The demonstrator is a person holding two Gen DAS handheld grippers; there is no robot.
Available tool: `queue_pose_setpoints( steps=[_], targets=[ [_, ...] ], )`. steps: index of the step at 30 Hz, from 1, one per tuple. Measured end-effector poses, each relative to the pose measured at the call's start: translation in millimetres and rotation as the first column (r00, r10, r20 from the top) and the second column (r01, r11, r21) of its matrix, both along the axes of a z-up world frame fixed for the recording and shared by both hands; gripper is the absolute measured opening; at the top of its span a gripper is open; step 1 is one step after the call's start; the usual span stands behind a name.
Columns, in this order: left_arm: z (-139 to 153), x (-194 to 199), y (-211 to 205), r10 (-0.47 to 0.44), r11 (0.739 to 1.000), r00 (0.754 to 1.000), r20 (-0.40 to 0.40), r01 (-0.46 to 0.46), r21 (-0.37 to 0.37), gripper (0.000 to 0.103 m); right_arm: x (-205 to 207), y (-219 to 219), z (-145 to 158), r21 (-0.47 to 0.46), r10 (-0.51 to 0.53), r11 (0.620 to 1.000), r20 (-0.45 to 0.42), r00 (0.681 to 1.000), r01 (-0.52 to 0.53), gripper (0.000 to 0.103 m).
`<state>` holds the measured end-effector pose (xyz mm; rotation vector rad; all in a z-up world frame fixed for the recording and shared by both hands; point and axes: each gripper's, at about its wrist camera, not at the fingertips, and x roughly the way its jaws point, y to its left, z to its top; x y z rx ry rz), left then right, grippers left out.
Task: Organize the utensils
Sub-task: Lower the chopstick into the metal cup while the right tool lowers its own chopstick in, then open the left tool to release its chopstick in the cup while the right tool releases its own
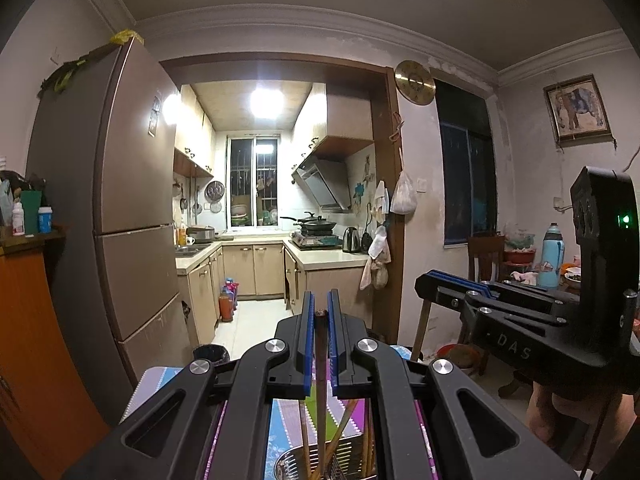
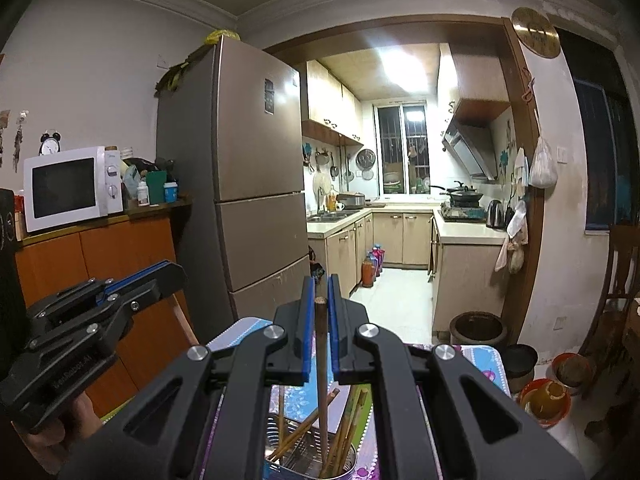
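My left gripper [image 1: 321,312] is nearly shut around a dark wooden chopstick [image 1: 321,360] that stands upright between its blue pads, its lower end in a metal utensil holder [image 1: 292,464] with several chopsticks. My right gripper [image 2: 319,300] likewise stands around an upright brown chopstick [image 2: 321,360] whose lower end sits in the metal holder [image 2: 288,460] among several other chopsticks. Each gripper shows in the other's view: the right one [image 1: 424,284] at the right, the left one [image 2: 176,272] at the left.
The holder stands on a table with a colourful patterned cloth [image 2: 488,364]. A tall fridge [image 2: 256,168], an orange cabinet [image 2: 100,264] with a microwave [image 2: 68,186], and the kitchen doorway lie ahead. Pots and basins [image 2: 544,400] sit on the floor at right.
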<state>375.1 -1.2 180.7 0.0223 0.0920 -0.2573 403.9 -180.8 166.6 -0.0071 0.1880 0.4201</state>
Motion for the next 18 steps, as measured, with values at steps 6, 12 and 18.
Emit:
queue_pose_setpoints(
  steps=[6,12,18],
  targets=[
    [-14.5,13.4,-2.5,0.001,1.000,1.000,-0.029,-0.001,0.007,0.008,12.7,3.7,-13.1,-0.004,0.002,1.000,-0.023,1.000,-0.002,0.005],
    [-27.8,25.8,-0.5,0.007,1.000,0.999,-0.054,-0.006,0.007,0.008,22.5,6.8,-23.5,-0.005,0.001,1.000,-0.044,0.999,-0.001,0.005],
    [-34.9,37.8,1.2,0.014,1.000,0.997,-0.075,-0.013,0.008,0.008,30.7,10.2,-31.3,-0.010,0.002,1.000,-0.062,0.998,-0.003,0.005]
  ],
)
